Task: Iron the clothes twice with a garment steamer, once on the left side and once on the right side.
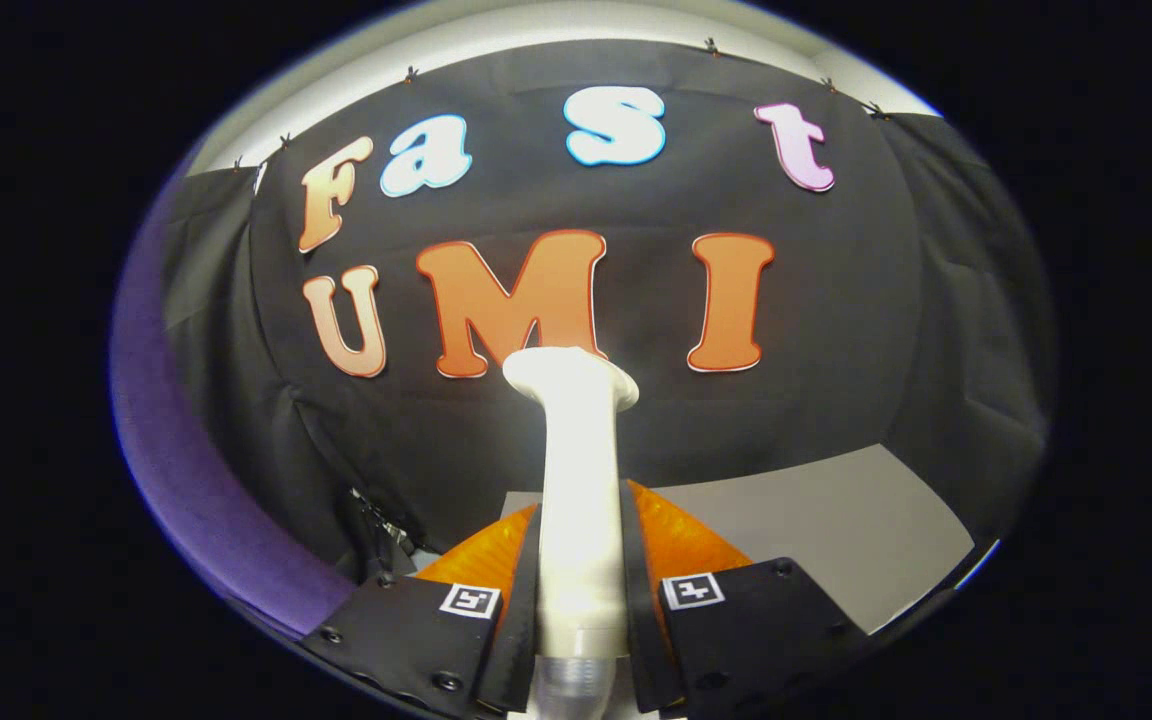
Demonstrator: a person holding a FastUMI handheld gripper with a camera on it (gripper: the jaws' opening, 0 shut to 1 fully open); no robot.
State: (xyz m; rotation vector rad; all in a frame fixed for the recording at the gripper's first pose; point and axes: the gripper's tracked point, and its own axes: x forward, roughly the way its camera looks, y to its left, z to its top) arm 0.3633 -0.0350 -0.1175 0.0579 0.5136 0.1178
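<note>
Tongs (581, 600) closed on the steamer (576, 470): both fingers press its handle, one on each side. The steamer stands upright between the fingers, its head raised before the black cloth wall (836, 350). Grey tabletop (836, 520) lies beyond the fingers, below the cloth. Clothes cannot be made out.

Grey tabletop (836, 520), purple cloth (196, 500) beside black booth wall (836, 300)

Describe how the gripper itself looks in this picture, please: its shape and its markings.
The gripper has two flat, angular plates fastened with small round screws. Each plate carries one square black-and-white coded marker near its inner upper corner. Behind the plates sit ribbed, translucent orange parts.
</note>
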